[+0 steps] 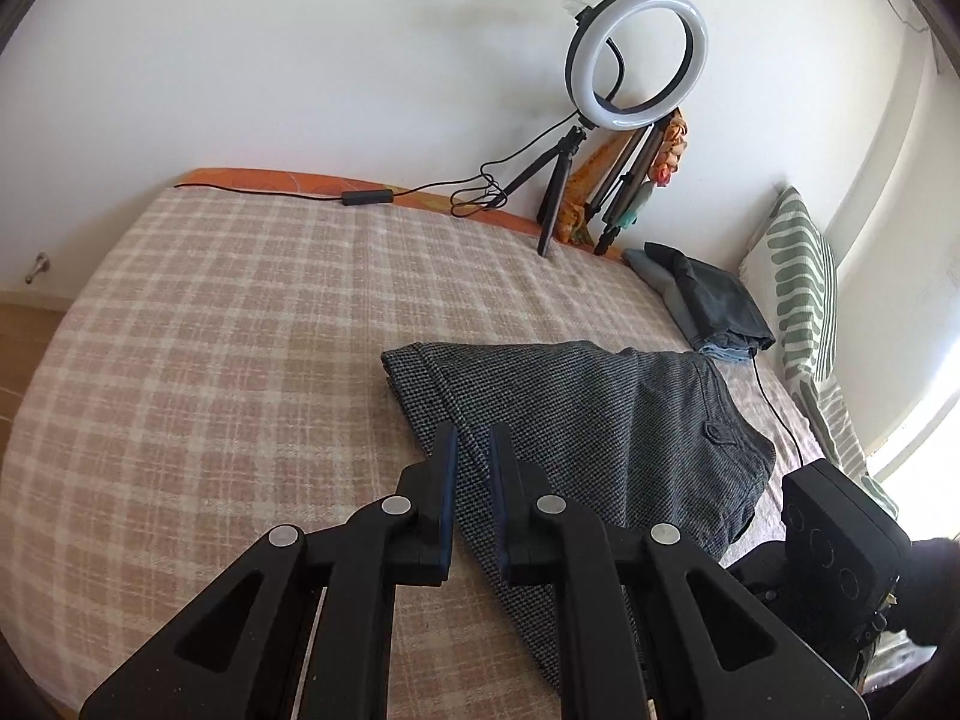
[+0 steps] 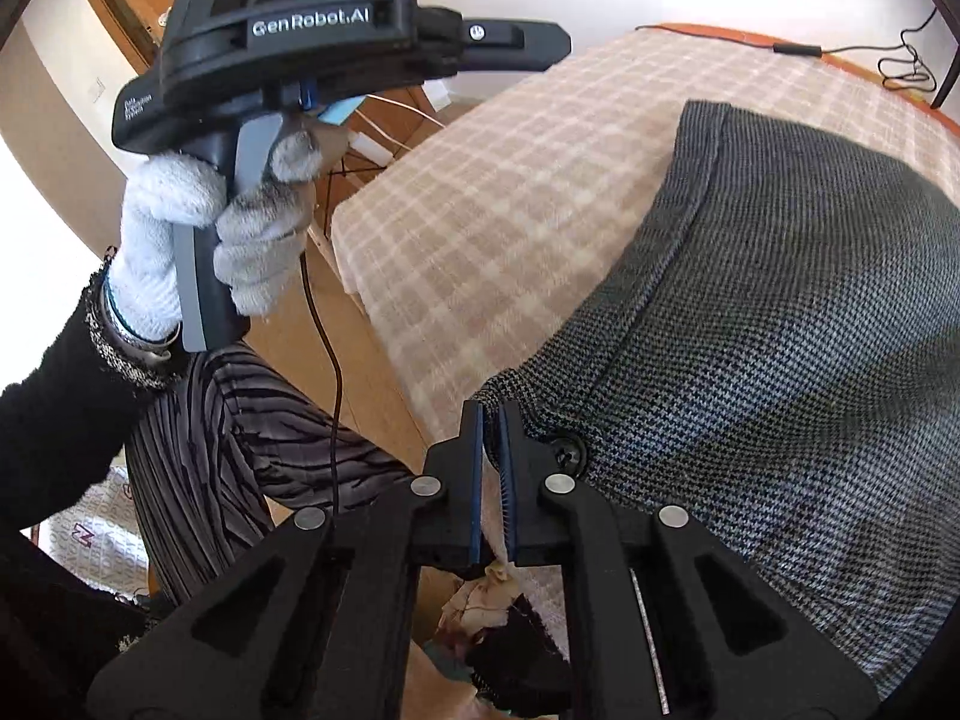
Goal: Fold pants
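Grey houndstooth pants (image 1: 588, 414) lie folded on the checked bed cover (image 1: 240, 324). My left gripper (image 1: 471, 444) hovers over their near left edge, its fingers a narrow gap apart with nothing between them. In the right wrist view the pants (image 2: 780, 312) fill the right side. My right gripper (image 2: 492, 420) sits at their near corner by the waistband button (image 2: 567, 453), its fingers almost closed; I cannot tell whether cloth is pinched. The left gripper's body (image 2: 288, 42) shows up high, held by a gloved hand (image 2: 198, 228).
A ring light on a tripod (image 1: 636, 54) stands at the bed's far side, its cable across the cover. A stack of folded clothes (image 1: 708, 306) and a striped pillow (image 1: 798, 282) lie at the right. The bed edge (image 2: 360, 276) drops to wood floor on the left.
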Motion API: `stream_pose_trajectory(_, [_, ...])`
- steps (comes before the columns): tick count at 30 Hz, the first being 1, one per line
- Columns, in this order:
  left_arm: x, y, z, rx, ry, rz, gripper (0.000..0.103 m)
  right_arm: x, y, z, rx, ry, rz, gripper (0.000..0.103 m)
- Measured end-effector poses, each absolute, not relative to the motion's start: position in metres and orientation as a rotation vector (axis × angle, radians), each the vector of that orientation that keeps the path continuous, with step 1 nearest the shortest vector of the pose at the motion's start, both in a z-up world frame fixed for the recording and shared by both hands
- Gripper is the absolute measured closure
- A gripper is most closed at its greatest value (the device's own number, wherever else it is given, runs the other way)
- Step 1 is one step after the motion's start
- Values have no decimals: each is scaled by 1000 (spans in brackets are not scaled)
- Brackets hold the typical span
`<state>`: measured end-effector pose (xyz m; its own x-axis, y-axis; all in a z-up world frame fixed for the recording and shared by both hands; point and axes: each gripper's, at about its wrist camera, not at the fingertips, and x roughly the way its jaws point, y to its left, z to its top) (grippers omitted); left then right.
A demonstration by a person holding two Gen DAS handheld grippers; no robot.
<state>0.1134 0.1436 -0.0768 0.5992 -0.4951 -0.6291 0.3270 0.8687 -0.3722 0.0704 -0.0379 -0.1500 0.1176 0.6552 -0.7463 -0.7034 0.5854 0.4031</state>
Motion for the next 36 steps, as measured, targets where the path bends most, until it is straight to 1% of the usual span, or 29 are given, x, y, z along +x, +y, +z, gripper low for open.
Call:
stream_pose_trajectory(1, [117, 140, -78, -234, 815, -482, 94, 69, -42, -148, -48, 1060, 1003, 93])
stream_pose_trajectory(3, [121, 127, -80, -221, 844, -504, 94, 67, -54, -137, -40, 1045, 1007, 91])
stream_pose_trajectory(4, [121, 117, -80, -195, 851, -515, 94, 66, -65, -129, -28, 1036, 1005, 84])
stream_pose_trajectory(5, [121, 107, -80, -163, 853, -534, 94, 64, -83, -120, -7, 1014, 983, 73])
stream_pose_trajectory(8, [120, 78, -86, -106, 870, -603, 94, 63, -155, -97, 68, 924, 792, 57])
stream_pose_trajectory(10, [121, 61, -96, -86, 902, -637, 94, 65, -213, -91, 115, 887, 583, 54])
stream_pose_trajectory(11, [122, 52, -101, -71, 921, -649, 94, 67, -243, -91, 133, 878, 465, 50])
stream_pose_trajectory(14, [121, 32, -114, -20, 965, -676, 94, 71, -325, -100, 176, 904, 75, 50])
stream_pose_trajectory(15, [121, 27, -117, -10, 971, -680, 94, 72, -349, -104, 229, 917, 15, 50])
stream_pose_trajectory(17, [120, 22, -117, -2, 975, -690, 94, 77, -385, -116, 334, 974, -12, 47])
stream_pose_trajectory(21, [121, 16, -119, -4, 979, -698, 94, 82, -401, -146, 438, 1059, 63, 47])
stream_pose_trajectory(22, [121, 15, -120, -1, 983, -698, 94, 82, -398, -151, 462, 1067, 100, 48])
stream_pose_trajectory(24, [121, 13, -124, 4, 993, -697, 94, 81, -388, -154, 455, 1061, 133, 80])
stream_pose_trajectory(25, [121, 12, -126, 3, 998, -694, 94, 80, -382, -151, 427, 1056, 133, 91])
stream_pose_trajectory(29, [120, 18, -137, -32, 1033, -693, 94, 76, -382, -128, 322, 1004, 104, 93])
stream_pose_trajectory(31, [118, 20, -143, -13, 1053, -691, 94, 79, -385, -130, 264, 1037, 79, 93])
stream_pose_trajectory(34, [114, 20, -146, 31, 1054, -699, 94, 84, -380, -144, 200, 1138, 89, 92])
stream_pose_trajectory(36, [115, 21, -142, 36, 1052, -697, 94, 86, -374, -136, 141, 1132, 77, 92])
